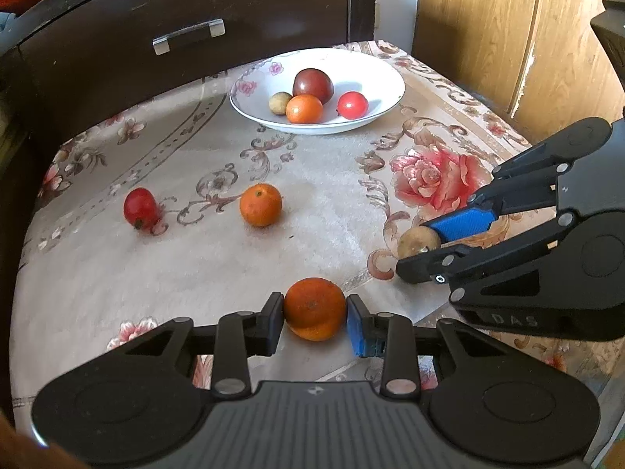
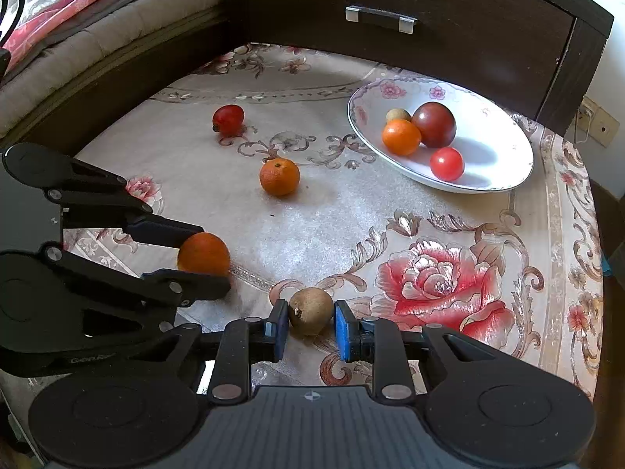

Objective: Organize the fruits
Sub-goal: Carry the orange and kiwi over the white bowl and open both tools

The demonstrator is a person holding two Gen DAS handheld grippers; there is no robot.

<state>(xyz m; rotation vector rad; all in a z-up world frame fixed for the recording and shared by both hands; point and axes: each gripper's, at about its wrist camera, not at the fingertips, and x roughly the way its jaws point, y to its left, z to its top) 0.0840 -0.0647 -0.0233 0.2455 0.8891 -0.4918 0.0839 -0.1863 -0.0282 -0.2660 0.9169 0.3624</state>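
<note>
With each gripper's jaws tight on fruit, left gripper (image 1: 315, 314) on orange (image 1: 315, 308), right gripper (image 2: 311, 322) on brown fruit (image 2: 310, 310): open cloth ahead.

Bright daylight, white bowl (image 1: 250, 111) shining, soft shadows beside the fruit, dark cabinet (image 2: 449, 54) dim, edges bent and dark, corners a bit blurry

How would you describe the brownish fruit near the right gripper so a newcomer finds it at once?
Start at the white bowl on the flowered tablecloth, then come toward the near edge beside the big red rose print. There a dull brown, egg-shaped fruit sits between the jaws of the right gripper. Its loose neighbours are two oranges and a red tomato; it alone is brown.
</note>
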